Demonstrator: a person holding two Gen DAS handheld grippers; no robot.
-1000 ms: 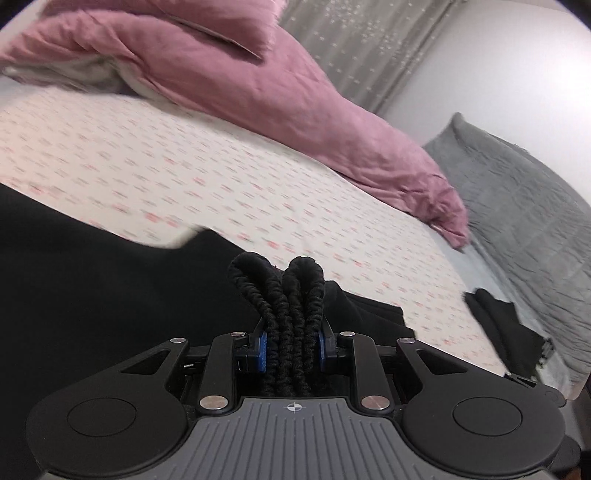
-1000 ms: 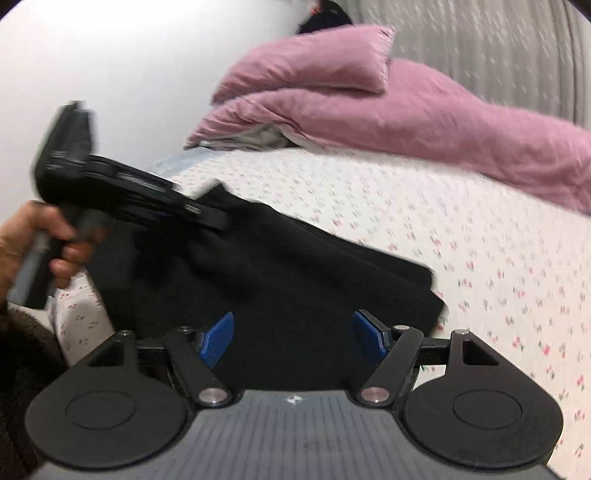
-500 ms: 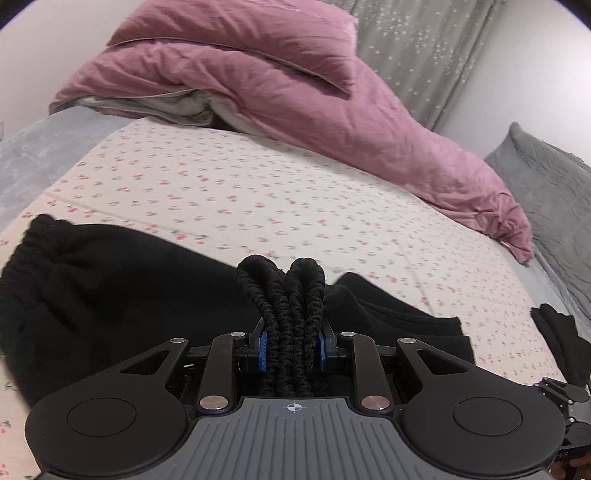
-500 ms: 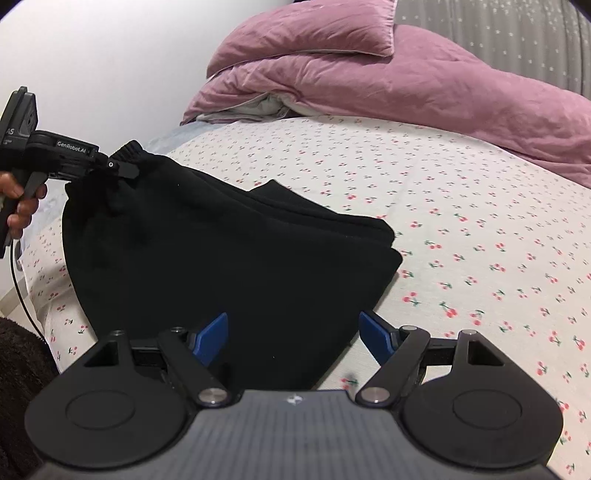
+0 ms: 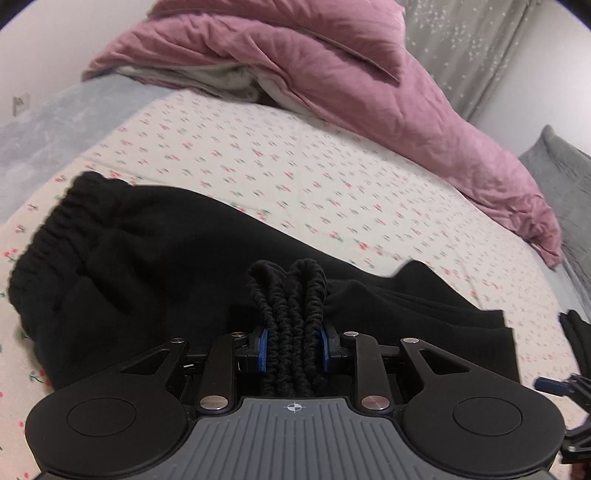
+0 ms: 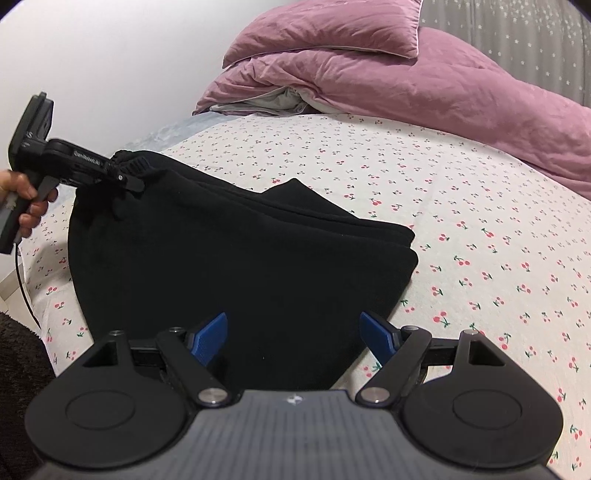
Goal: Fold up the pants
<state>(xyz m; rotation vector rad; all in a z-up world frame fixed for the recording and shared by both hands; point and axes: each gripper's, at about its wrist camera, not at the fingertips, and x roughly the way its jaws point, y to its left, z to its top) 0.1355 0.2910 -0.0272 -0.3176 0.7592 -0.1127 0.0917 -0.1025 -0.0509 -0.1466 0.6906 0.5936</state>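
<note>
In the right wrist view, at the far left edge, a hand [image 6: 26,199], cut off by the frame, grips the handle of the left gripper [image 6: 127,175], whose tips pinch the gathered elastic waistband [image 6: 135,162] of the black pants [image 6: 229,266]. The pants lie folded in layers on a cherry-print bed sheet [image 6: 480,221], their stacked edges showing at the right corner of the pile; the fabric is so dark that individual folds are hard to make out. A dark fuzzy surface at the lower left is cut off and cannot be identified. Nearer the lens, the right gripper [image 6: 295,332] hangs over the near edge of the pants with its blue pads spread wide, nothing pressed between them. Behind, a mauve duvet [image 6: 424,77] and pillow [image 6: 332,33] are heaped against a grey curtain [image 6: 517,33].

In the left wrist view, the pants [image 5: 155,251] spread leftward, blurred at the edges. The left gripper [image 5: 293,347] is clamped narrowly on the bunched waistband [image 5: 290,295], its jaws easing slightly apart though the pads press the fabric. The band's lower end is hidden behind the gripper body. At the far right, a blue tip of the right gripper [image 5: 550,386] and a dark scrap of cloth [image 5: 576,332] are cropped.
</note>
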